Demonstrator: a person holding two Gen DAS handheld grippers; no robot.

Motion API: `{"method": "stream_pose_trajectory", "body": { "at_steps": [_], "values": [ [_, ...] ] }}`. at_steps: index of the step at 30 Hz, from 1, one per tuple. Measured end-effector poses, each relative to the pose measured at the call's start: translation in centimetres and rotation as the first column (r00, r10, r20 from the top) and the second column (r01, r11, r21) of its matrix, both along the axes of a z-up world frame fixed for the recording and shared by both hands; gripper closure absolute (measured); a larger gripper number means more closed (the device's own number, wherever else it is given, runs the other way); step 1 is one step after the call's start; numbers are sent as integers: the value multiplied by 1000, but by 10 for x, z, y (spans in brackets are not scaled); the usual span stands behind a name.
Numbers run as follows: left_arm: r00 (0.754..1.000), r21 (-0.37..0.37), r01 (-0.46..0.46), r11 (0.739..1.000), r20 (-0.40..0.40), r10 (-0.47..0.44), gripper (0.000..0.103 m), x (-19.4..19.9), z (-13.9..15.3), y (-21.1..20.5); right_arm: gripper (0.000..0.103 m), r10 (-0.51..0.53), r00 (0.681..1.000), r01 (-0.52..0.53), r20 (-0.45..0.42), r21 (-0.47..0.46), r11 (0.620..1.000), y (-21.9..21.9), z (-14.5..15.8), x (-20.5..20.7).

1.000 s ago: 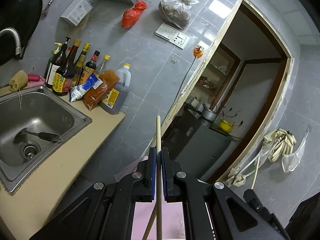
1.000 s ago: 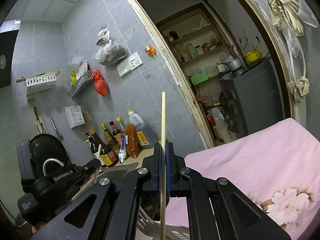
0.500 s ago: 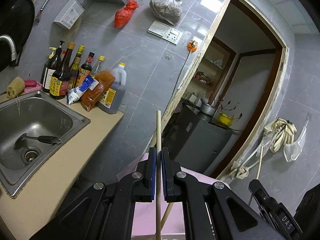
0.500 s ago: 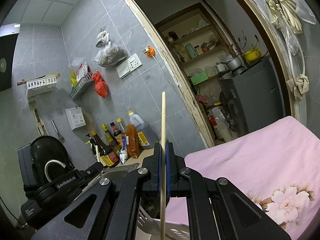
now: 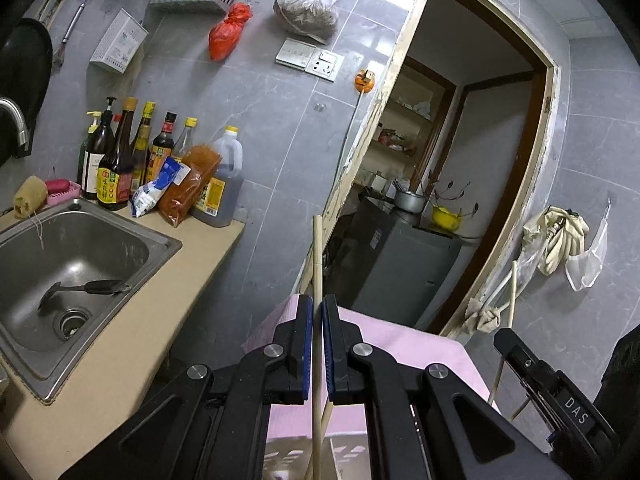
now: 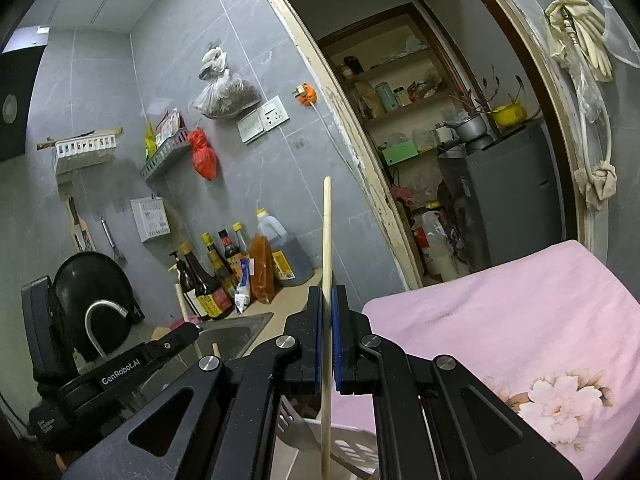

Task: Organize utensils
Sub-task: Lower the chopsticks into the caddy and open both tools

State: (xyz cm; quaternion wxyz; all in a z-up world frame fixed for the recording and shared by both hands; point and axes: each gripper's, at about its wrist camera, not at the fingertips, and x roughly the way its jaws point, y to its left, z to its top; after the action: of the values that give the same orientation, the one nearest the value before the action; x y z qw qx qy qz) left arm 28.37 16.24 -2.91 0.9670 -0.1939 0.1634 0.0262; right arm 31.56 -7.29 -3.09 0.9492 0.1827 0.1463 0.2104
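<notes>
Pinching a single wooden chopstick [image 5: 317, 264] upright between its blue pads, the left gripper [image 5: 316, 344] sat at the lower centre of its frame, the stick's long axis running straight up past the jaws. The right gripper [image 6: 327, 340] was pressed together the same way on a second chopstick [image 6: 327, 232] — also vertical, its lower end dropping toward a pale slotted basket [image 6: 348, 446] at the bottom of that frame. That basket lay directly beneath the right stick, so the right hand seemed nearer to a drop, judging by the view. A pink floral cloth [image 6: 500, 328] covered the surface; a sink [image 5: 80, 240] in the tan desk [image 5: 132, 344] lay to the left, bottles [image 5: 120, 160] against grey tiles.
</notes>
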Motion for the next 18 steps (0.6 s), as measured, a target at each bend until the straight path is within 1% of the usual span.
{"method": "stream_pose_trajectory", "body": {
  "at_steps": [5, 8, 13, 14, 16, 17, 18],
  "values": [
    [999, 6, 31, 1000, -40, -30, 97, -4, 0, 0, 98, 0, 1000, -1, -22, -25, 1000, -3, 1, -9],
    [997, 12, 49, 999, -55, -48, 93, -8, 1, -2, 98, 12, 999, -13, -32, -41, 999, -4, 1, -14],
    [996, -15, 48, 999, -68, -48, 73, -18, 1, 0, 97, 38, 998, -43, -59, -85, 996, -2, 6, -22],
    [996, -22, 44, 999, -70, -45, 71, -20, 2, 1, 94, 38, 997, -43, -63, -88, 995, -3, 6, -23],
    [996, -34, 37, 999, -78, -40, 61, -23, 4, 1, 84, 33, 997, -39, -66, -91, 995, -6, 10, -29],
    [996, -38, 34, 999, -80, -37, 59, -25, 5, 2, 74, 31, 997, -36, -65, -91, 995, -7, 11, -31],
    [996, -41, 29, 999, -79, -33, 54, -28, 8, 2, 67, 27, 997, -33, -66, -86, 996, -11, 13, -35]
  ]
}}
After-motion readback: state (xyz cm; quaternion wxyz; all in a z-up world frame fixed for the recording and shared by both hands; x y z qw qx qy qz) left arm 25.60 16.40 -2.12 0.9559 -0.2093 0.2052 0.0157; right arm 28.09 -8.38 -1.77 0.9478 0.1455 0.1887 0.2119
